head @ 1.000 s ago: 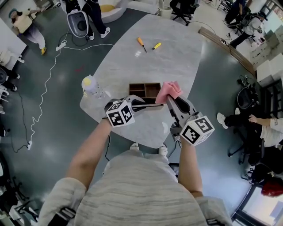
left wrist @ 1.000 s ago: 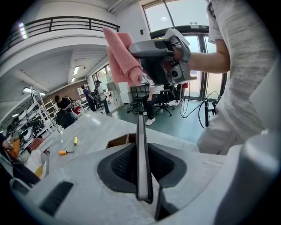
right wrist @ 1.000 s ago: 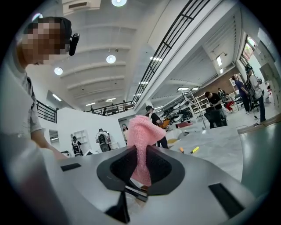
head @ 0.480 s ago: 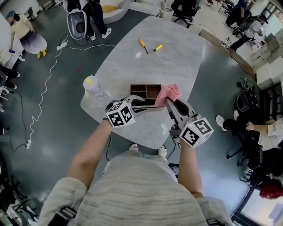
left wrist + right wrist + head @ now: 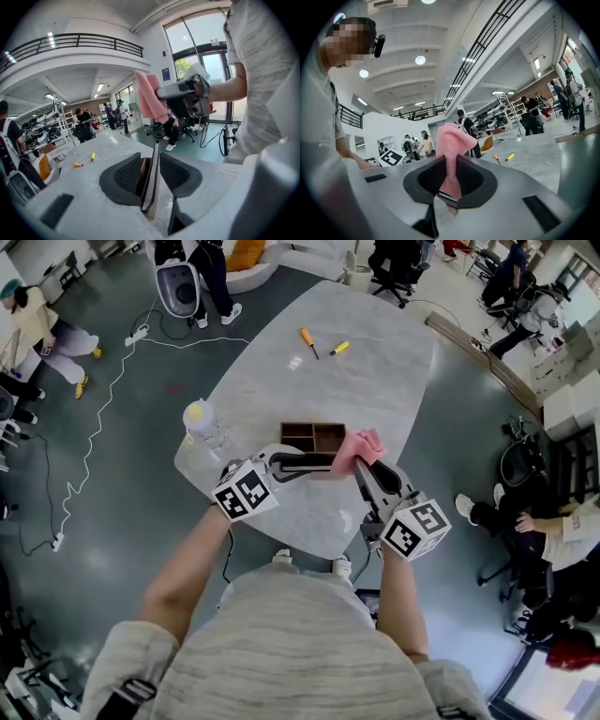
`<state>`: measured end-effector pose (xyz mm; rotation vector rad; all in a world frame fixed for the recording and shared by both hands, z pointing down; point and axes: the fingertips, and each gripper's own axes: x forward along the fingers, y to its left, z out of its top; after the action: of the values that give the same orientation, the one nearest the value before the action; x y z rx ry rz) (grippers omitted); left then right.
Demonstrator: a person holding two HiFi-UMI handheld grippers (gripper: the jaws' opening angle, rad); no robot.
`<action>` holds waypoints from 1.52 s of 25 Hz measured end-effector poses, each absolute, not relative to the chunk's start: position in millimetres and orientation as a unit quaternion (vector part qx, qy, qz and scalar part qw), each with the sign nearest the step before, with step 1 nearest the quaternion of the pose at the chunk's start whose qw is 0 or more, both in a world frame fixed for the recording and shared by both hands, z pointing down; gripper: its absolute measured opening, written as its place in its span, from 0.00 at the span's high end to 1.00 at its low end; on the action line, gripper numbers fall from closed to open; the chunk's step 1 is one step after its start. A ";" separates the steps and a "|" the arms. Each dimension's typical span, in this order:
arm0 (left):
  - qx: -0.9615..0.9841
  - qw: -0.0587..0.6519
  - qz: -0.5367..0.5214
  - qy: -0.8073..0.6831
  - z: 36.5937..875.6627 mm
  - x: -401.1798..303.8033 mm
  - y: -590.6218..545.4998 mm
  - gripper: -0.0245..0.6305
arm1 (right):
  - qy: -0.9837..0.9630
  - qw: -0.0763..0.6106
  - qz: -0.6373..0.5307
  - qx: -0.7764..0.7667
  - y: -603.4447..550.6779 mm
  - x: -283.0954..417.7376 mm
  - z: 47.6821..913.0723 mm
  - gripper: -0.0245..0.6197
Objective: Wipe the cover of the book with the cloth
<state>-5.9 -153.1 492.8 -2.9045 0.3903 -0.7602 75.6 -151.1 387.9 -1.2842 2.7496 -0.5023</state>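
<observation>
**Book slack on the left, cloth pinched on the right**

Off to the left of the left hand-held gripper, a bottle with a yellowish top stands on the table. That hand-held gripper has released. Its jaws have just been opening, and the book stands edge-on between the pads. A brown strip shows in the gap on the left pad's side (the right pad sits very close, and I cannot tell if it touches). Just beyond its tips lies a brown compartment tray.

To its right, the right hand-held gripper is clenched on the pink cloth. The cloth bunches up past the jaw tips, beside the tray's right end. Well ahead of both hand-held grippers, an orange screwdriver and a yellow screwdriver lie near each other on the table.
</observation>
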 end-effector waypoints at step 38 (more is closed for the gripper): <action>-0.977 0.029 -0.074 0.197 398.0 -33.4 -76.7 0.94 | 0.933 -0.012 -0.080 -0.350 -72.1 19.0 383.8 0.87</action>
<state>-33.4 -76.7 398.0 -3.0156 0.6069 -0.2279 19.0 -72.1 383.8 -1.1092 2.9543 -0.2526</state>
